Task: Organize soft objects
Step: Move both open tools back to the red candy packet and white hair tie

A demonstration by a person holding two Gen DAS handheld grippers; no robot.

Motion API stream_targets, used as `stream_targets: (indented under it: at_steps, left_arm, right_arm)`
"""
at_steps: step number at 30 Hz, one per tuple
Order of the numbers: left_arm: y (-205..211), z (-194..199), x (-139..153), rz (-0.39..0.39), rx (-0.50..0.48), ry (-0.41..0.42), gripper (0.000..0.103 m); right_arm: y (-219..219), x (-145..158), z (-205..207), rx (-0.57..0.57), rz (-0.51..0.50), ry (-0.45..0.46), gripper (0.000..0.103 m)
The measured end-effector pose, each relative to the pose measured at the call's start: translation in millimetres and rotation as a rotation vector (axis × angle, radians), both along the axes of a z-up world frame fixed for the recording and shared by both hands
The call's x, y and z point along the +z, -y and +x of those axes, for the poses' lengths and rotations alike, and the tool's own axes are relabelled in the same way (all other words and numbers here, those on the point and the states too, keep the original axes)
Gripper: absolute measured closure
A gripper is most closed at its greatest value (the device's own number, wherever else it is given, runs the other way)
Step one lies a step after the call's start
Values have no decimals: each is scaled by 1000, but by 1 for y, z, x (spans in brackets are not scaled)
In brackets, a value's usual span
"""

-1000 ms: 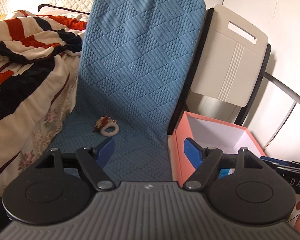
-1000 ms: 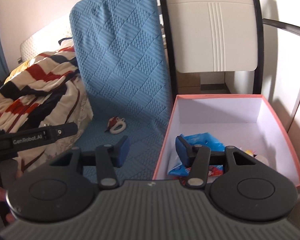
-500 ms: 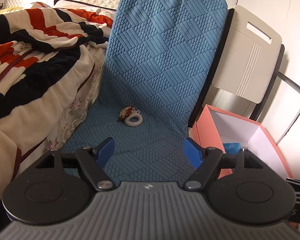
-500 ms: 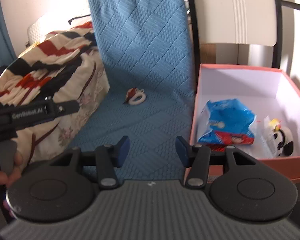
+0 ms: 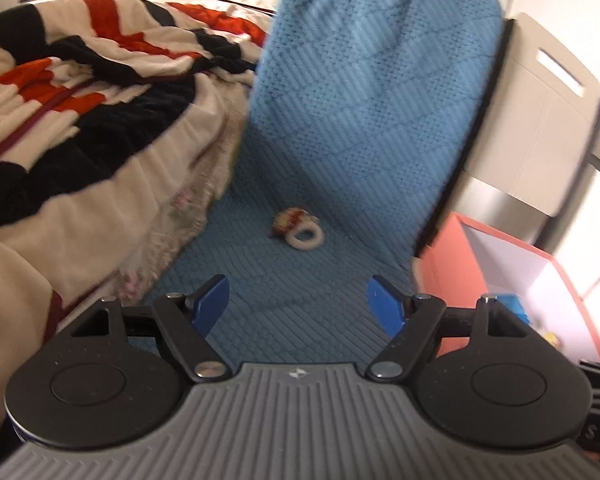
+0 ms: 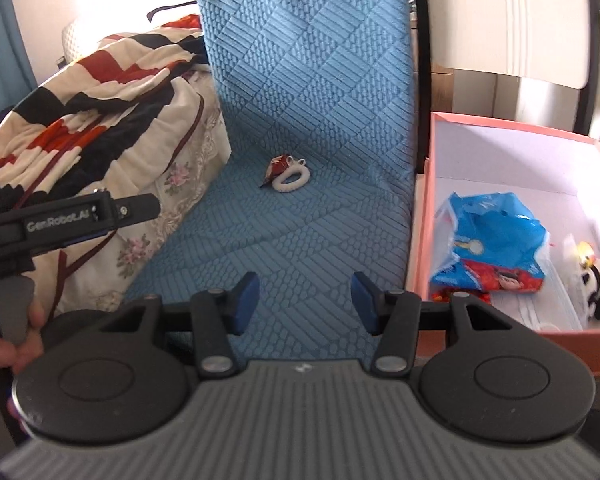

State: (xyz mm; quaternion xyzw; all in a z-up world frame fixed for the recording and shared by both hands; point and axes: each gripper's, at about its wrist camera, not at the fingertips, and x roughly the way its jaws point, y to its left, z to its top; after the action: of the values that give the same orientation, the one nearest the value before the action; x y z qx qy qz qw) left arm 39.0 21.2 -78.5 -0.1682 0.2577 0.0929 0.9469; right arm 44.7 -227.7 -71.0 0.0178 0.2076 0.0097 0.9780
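Left gripper point(image 5: 298, 304) and right gripper point(image 6: 303, 300): fingers apart, nothing between them, both aimed along the blue mat point(image 6: 300, 216) toward the hair tie point(image 6: 290, 176). Handling advice: approach low, straddle the ring, close gently, then carry it to the pink box point(image 6: 420, 240) just beside the mat. Item: small fuzzy white loop with a red-patterned ornament, lying flat near the mat's fold.
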Motion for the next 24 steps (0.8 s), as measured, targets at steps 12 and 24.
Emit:
stream_targets:
  at_steps: [12,24]
  left_arm:
    - [-34,78,-10,-51,-26,-54,23]
    - [-57,150,-46,-97,-55,-130,23]
  right_arm:
    - [-10,6,74,15,-42,-11,50]
    - [-8,-14,165,39,-74,-83,50]
